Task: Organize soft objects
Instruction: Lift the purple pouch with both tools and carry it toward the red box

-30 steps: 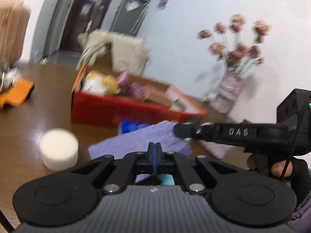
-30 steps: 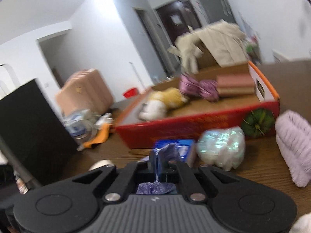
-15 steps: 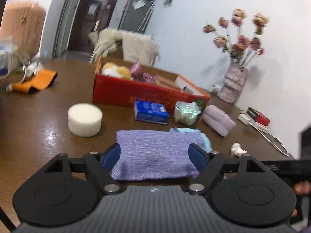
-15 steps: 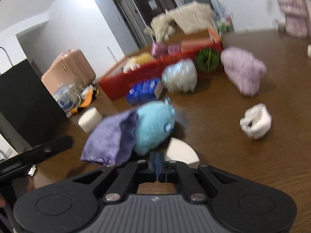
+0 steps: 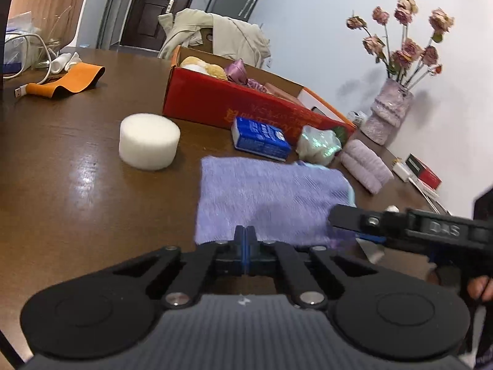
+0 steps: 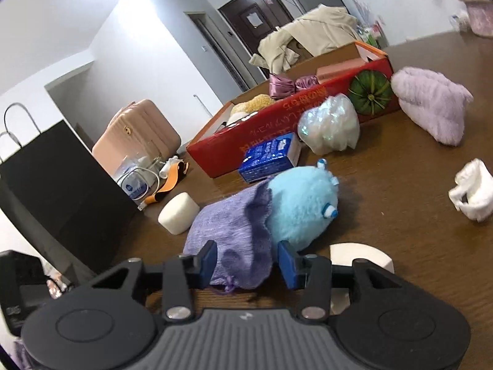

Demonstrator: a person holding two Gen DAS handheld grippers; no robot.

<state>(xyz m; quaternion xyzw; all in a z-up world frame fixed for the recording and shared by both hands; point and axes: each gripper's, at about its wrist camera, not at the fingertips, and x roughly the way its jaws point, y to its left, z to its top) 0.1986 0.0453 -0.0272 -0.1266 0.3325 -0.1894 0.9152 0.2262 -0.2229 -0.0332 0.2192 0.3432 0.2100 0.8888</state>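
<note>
Item one: purple cloth pouch (image 6: 234, 231), lying flat on the brown tabletop (image 5: 77, 185) toward its near edge, with the blue plush toy (image 6: 303, 206) half inside its mouth and half out.

Item two: my left gripper (image 5: 245, 240). Jaws are fully together at the pouch's near hem. Whether any fabric is pinched there I cannot tell, as the pads hide the contact.

Item three: my right gripper (image 6: 248, 260). Jaws have just been opening and now stand part open, with the pouch's bunched corner between them; the blue pads do not appear to press the cloth, so I count it as released. In the left wrist view it reaches in from the right side at the pouch's near corner.

Item four: red cardboard box (image 5: 246, 104), farther back on the tabletop, already holding a yellow plush and purple satin pieces. I judge it the destination.

Also out, unsorted: white foam cylinder (image 5: 149, 140), blue tissue pack (image 5: 262, 138), crinkly iridescent bundle (image 6: 329, 126), lilac fuzzy item (image 6: 431, 104), small white piece (image 6: 471, 189), all between pouch and box or off to the right.

Handling note: I read the step as bagging the toy. I would take one layer of the hem only, hold the mouth wide and low, and ease the plush in by its body, not its small trim.
</note>
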